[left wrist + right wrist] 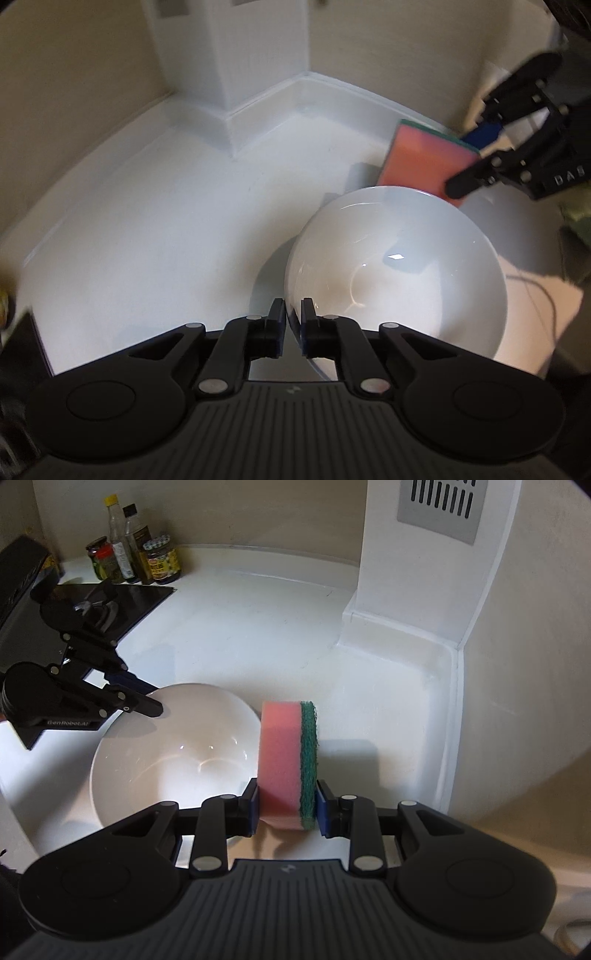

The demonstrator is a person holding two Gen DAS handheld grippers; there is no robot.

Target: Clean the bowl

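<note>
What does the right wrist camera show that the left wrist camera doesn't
Only the right wrist view shows the cluster of glass bottles and jars at the back of the counter, the black glass cooktop and the grey slotted vent.

Only the left wrist view shows the left gripper pinching the rim of the white ceramic bowl up close, one finger inside, one outside.

Both show the bowl, the white countertop, and the pink sponge with a green scouring side clamped in the right gripper.

Legible markings: "GenRobot.AI" in white on the near side of the left gripper (138,698) body, at left. "DAS" on the right gripper (476,162) housing, far right. Jar labels (162,563) far left unreadable.
</note>
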